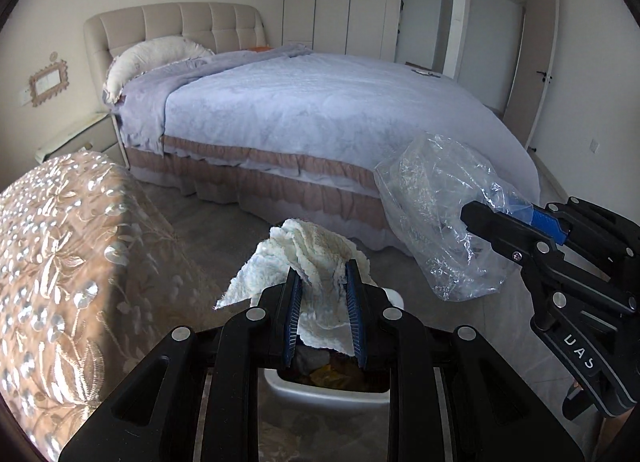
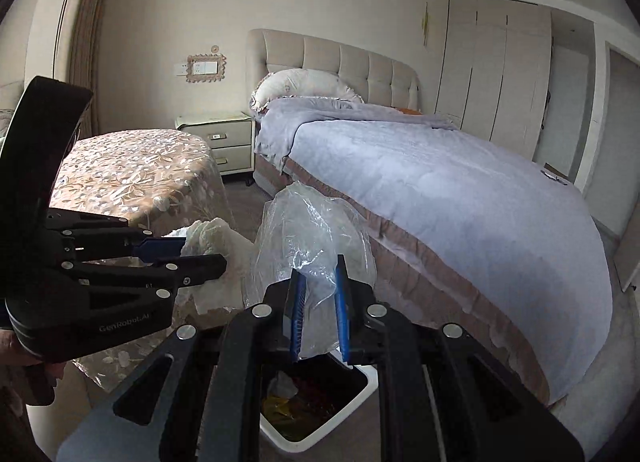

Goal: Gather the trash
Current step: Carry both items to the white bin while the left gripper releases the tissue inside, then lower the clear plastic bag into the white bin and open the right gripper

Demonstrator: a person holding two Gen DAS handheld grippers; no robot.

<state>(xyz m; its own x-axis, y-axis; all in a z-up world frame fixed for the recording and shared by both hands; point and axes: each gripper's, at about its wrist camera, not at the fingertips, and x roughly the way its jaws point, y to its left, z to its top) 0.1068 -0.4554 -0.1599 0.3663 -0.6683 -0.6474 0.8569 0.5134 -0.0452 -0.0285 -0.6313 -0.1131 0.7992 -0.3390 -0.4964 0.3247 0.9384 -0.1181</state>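
Observation:
My left gripper [image 1: 323, 270] is shut on a crumpled white paper towel [image 1: 308, 262] and holds it above a white trash bin [image 1: 328, 392] that has trash inside. My right gripper [image 2: 320, 268] is shut on a clear crumpled plastic bag [image 2: 308, 230] and holds it above the same bin [image 2: 320, 428]. In the left wrist view the right gripper [image 1: 476, 218] shows at the right with the bag [image 1: 432, 214]. In the right wrist view the left gripper [image 2: 200, 252] shows at the left with the towel [image 2: 212, 238].
A bed with a lilac cover [image 1: 320, 110] stands just beyond the bin. A round table with a floral lace cloth [image 1: 60, 254] is at the left. A nightstand [image 2: 218, 138] stands by the headboard. Wardrobe and door are at the back right.

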